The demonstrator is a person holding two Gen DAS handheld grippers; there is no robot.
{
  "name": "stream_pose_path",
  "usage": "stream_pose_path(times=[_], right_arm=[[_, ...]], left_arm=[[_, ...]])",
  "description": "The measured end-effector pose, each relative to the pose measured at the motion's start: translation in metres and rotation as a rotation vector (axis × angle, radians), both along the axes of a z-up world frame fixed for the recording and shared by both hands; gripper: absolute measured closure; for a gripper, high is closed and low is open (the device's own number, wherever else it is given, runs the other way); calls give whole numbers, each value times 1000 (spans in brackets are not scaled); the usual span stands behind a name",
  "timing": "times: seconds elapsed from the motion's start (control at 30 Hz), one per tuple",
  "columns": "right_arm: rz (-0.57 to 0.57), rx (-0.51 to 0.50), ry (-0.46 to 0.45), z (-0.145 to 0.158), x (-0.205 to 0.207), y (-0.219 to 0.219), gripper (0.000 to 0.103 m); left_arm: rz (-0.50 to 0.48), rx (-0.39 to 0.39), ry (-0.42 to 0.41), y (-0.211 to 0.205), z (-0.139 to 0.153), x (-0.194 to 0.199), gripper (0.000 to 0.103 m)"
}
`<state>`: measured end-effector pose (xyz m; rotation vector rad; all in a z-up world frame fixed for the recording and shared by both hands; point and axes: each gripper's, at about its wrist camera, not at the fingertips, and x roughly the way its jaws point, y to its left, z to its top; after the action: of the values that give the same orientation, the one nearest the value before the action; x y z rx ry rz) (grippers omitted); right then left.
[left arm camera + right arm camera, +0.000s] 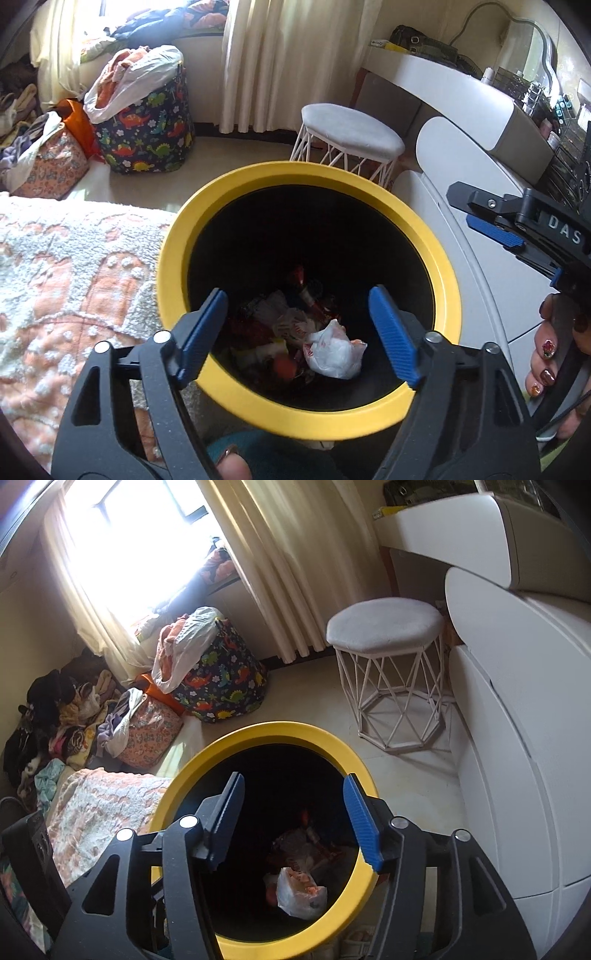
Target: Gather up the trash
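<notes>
Both grippers hang over the bin and both are empty-jawed. Left gripper [297,332] stands spread wide above the mouth of the bin, blue pads apart, nothing between them but the view down inside. Right gripper [295,823] is released too, its jaws parted with only the dark interior showing between them. In the left view the right tool reaches in from three o'clock, a hand [554,350] with painted nails wrapped round its handle.

Where's the trash? Down at the bottom of the yellow-rimmed bin [207,206], which sits on the floor between the fleecy orange-and-white blanket [74,277] at nine o'clock and the white cabinet [472,258] at three. On top of the heap lies a crumpled white plastic bag [334,350], towards five o'clock of the opening, soft and scrunched, with red print on it and a touch of orange. Under it, a jumble of red and white wrappers [295,314], hard to sort out in the shadow.

So I'd call this the drop-off step, done for this load: jaws free, rubbish in the bin. Next move, as I read it, calls for lifting both tools clear of the rim and turning to hunt for more litter. Beyond, at twelve o'clock, stand a white stool [351,136] and a dinosaur-print hamper [147,136].
</notes>
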<state>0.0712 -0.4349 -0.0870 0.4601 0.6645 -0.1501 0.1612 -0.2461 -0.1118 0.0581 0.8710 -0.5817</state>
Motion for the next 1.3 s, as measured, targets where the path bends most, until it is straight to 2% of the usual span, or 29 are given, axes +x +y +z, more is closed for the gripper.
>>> stream_pose_path(times=[0.07,0.13,0.23,0.37,0.73,0.9,1.13,1.3], right_arm=[[16,-40,-21,8,-8,5,40],[36,-73,-50,15,-17,14,33],[73,-126,-97,25,-32,31,16],[96,-174,-163,36,-53,50,7],[170,-225,-282,50,-86,92,7],[155,-220,-344,51,-100,104,7],[151,-278,-458,54,-120,124,7],[154,-289,-470,51,-121,127,7]], left_arm=[[13,1,-12,6,6,-3,16],[31,2,-29,13,12,-8,11],[58,5,-57,26,21,-16,11],[97,7,-95,49,32,-25,11],[232,-1,-189,113,54,-59,11],[288,-13,-243,138,59,-78,11],[350,-2,-327,161,65,-104,11],[380,-14,-344,169,65,-114,11]])
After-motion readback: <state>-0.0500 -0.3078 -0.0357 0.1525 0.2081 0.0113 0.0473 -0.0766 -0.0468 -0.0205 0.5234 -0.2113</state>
